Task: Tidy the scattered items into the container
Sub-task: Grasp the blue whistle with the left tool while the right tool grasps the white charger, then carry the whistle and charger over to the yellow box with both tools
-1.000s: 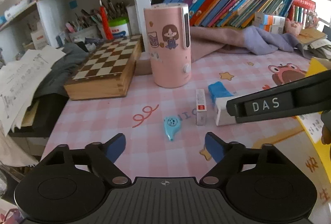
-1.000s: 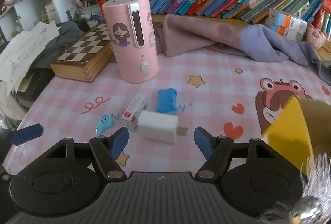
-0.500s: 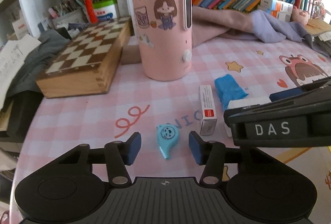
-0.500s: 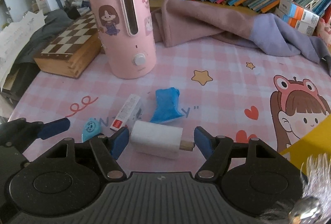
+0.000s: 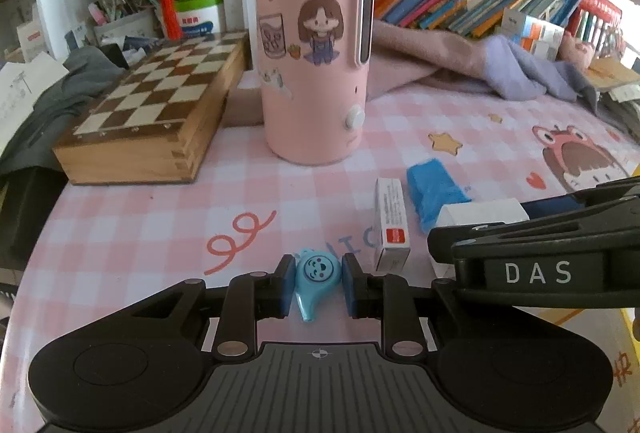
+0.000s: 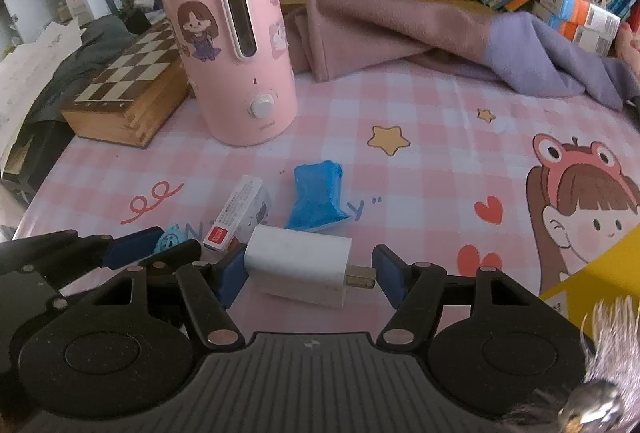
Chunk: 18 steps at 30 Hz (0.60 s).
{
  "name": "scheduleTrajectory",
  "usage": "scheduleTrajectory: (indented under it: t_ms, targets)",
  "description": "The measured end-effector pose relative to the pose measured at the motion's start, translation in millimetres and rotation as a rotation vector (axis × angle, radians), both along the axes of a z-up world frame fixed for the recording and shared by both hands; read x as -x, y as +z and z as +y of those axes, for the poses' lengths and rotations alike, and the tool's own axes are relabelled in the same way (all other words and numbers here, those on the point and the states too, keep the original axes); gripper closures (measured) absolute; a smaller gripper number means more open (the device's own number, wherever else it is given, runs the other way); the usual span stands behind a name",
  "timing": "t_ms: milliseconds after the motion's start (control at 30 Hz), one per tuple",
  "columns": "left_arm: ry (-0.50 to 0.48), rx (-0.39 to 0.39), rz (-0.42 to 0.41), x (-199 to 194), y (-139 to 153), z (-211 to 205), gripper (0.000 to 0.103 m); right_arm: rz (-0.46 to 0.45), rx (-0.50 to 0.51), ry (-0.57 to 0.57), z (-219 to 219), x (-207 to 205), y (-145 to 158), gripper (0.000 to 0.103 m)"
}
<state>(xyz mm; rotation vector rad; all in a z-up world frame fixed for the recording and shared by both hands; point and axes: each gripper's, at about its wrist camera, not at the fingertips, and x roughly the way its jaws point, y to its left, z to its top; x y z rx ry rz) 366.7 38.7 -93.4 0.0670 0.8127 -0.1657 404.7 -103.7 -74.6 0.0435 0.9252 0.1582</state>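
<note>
In the left wrist view, the left gripper (image 5: 315,287) sat low on the pink checked tablecloth (image 5: 160,217) with its blue pads (image 5: 285,289) pressed against both sides of a small light-blue whistle-shaped toy with a smiling face (image 5: 316,279), fingers drawn narrow around it. At about two o'clock from the toy lay a slim white cardboard box with a red end label (image 5: 391,225), and beyond that, at one o'clock, a crumpled blue packet (image 5: 434,193). A tall pink cylindrical appliance with a cartoon girl sticker (image 5: 316,57) stood at twelve o'clock, with a wooden folding chessboard box (image 5: 152,113) at ten o'clock. The right gripper's black arm crossed in from three o'clock. In the right wrist view, the right gripper (image 6: 308,275) was spread moderately wide on either side of a white rectangular charger plug with a metal connector (image 6: 300,269); the left pad touched the charger's end while the right pad stood just off the connector tip. The blue packet (image 6: 318,199) lay at twelve o'clock from the charger and the white box (image 6: 236,217) at eleven. A yellow cardboard container (image 6: 588,281) edged in at three o'clock.
</note>
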Motion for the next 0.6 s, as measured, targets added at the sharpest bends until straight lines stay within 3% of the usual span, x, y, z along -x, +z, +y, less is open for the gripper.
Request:
scheduleTrajectory:
  t_ms: [600]
  targets:
    - [-0.040,-0.006,-0.111,37.8,43.7,3.1,0.080,-0.097,0.004,-0.025,-5.2,30.2,41.0,0.038]
